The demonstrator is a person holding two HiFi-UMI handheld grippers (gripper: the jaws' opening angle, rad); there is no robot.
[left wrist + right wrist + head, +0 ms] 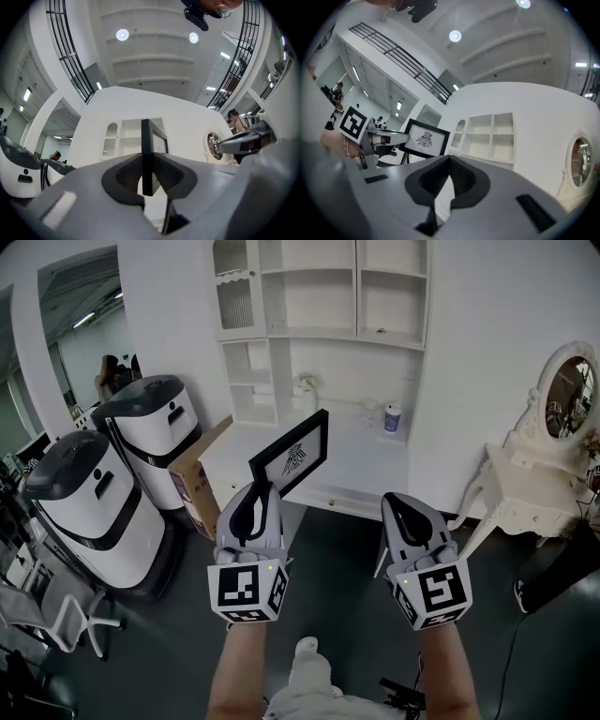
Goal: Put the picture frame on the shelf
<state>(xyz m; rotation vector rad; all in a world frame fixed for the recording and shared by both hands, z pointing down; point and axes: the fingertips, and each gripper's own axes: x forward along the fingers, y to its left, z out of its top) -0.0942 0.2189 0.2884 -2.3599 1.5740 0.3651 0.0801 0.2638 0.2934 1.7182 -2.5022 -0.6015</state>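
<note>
A black picture frame (pixel 292 456) with a bird drawing on white stands tilted in the air, its lower corner clamped in my left gripper (pixel 262 489). In the left gripper view the frame (pixel 147 154) shows edge-on between the two pads, which press on it. The frame (pixel 425 138) also appears at the left of the right gripper view, held out from the left gripper (pixel 389 138). My right gripper (pixel 398 502) is level with the left one, shut, with nothing between its jaws (pixel 449 161). The white shelf unit (pixel 323 329) stands ahead against the wall.
Below the shelves a white desk (pixel 347 465) carries a small cup (pixel 393 417). Two white and black machines (pixel 103 493) and a cardboard box (pixel 192 474) stand at the left. A white vanity table with an oval mirror (pixel 570 395) stands at the right. A chair (pixel 56 615) sits at lower left.
</note>
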